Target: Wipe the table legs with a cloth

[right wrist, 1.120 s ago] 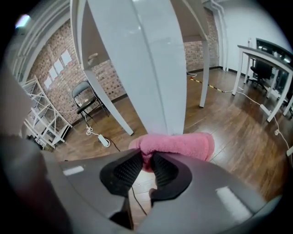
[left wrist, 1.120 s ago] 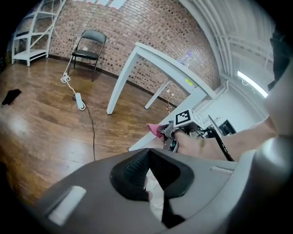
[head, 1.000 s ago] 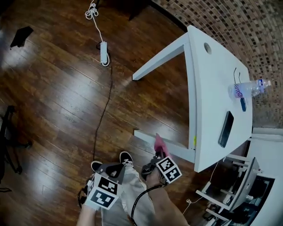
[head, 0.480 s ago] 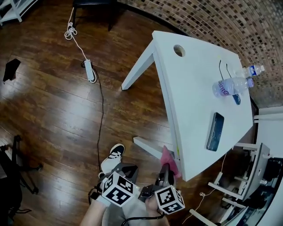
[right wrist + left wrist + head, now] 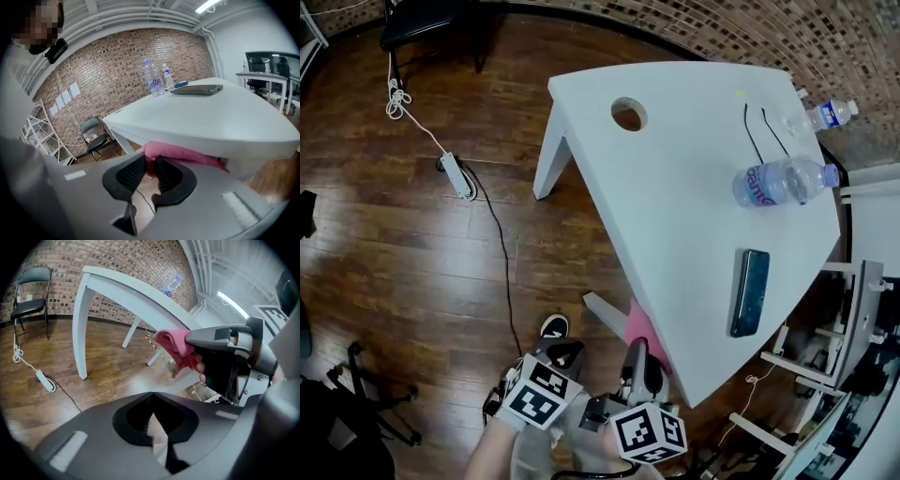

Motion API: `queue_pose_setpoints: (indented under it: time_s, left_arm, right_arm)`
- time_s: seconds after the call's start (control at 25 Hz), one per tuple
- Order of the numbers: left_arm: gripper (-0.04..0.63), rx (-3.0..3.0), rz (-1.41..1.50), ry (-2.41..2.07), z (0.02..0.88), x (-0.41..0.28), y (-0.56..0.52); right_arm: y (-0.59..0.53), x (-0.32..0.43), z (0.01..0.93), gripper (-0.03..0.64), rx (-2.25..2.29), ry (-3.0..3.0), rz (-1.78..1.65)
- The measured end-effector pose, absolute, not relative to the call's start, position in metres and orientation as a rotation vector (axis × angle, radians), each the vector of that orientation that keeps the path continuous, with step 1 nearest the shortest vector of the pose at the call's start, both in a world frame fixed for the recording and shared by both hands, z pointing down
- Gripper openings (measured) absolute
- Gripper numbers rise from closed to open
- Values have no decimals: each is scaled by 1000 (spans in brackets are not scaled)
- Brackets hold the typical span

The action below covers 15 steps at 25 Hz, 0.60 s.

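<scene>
A pink cloth [image 5: 638, 327] is held in my right gripper [image 5: 636, 351], whose jaws are shut on it. The cloth sits by the top of the white table's near leg [image 5: 604, 310], just under the tabletop edge. In the right gripper view the cloth [image 5: 180, 153] bunches beyond the right gripper [image 5: 150, 165], right below the tabletop [image 5: 211, 117]. My left gripper [image 5: 562, 354] hovers left of it, shut and empty. The left gripper view shows the left gripper [image 5: 152, 414] closed, the cloth [image 5: 172, 346] up right, and a far leg [image 5: 80, 329].
On the tabletop [image 5: 694, 178] lie a phone [image 5: 750, 292] and two water bottles [image 5: 783, 180]. A power strip [image 5: 457, 174] and its cable trail over the wooden floor. A black folding chair [image 5: 29, 305] stands by the brick wall. White shelving [image 5: 825, 375] stands at the right.
The right gripper has risen with the cloth along the near leg to just under the tabletop edge. The left gripper has shifted right, closer to it. The head view has swung over the table.
</scene>
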<state>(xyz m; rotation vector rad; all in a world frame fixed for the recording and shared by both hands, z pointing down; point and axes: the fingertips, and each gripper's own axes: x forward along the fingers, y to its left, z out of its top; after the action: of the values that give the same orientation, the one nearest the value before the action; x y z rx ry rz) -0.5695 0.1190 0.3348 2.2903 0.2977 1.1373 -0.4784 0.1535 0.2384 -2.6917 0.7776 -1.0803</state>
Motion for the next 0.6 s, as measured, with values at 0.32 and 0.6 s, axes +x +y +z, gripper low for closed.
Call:
queue_pose_setpoints:
  time_s: [0.32,0.6]
  left_arm:
    - [2,2297,1192,204,350,-593,21]
    - [2,2300,1097,188,356,-603,-106]
  right_arm:
    - [48,-446,249,52,-2728,890,-1021]
    - [-90,-425,249,53,-2731,843,-994]
